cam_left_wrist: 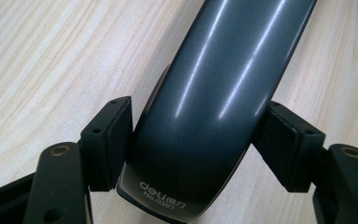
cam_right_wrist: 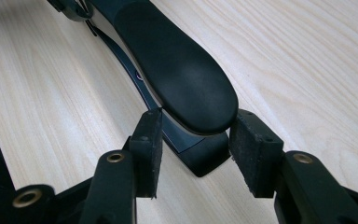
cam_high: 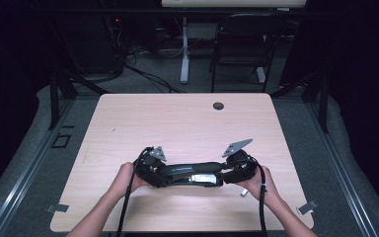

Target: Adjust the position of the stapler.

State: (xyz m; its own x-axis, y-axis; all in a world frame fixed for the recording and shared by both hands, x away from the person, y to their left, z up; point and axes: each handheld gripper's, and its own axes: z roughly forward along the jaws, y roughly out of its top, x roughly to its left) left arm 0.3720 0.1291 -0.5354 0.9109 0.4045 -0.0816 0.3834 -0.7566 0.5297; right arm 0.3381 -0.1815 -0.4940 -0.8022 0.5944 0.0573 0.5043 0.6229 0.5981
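A long black stapler (cam_high: 190,174) lies crosswise at the 6 o'clock edge of the wooden table (cam_high: 177,118), between the two hands. The left gripper (cam_left_wrist: 193,149) has its jaws closed against both sides of the stapler's glossy end, pads touching. The right gripper (cam_right_wrist: 193,156) brackets the opposite end at 3 o'clock, jaws partly open, seemingly just short of contact.

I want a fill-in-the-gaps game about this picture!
1. The long dark stapler lies on a ____ table.
2. The left gripper has its jaws on both sides of the end printed with the word ____.
3. The folding ____ stands on the floor beyond the table.

Missing words: wooden; deli; chair
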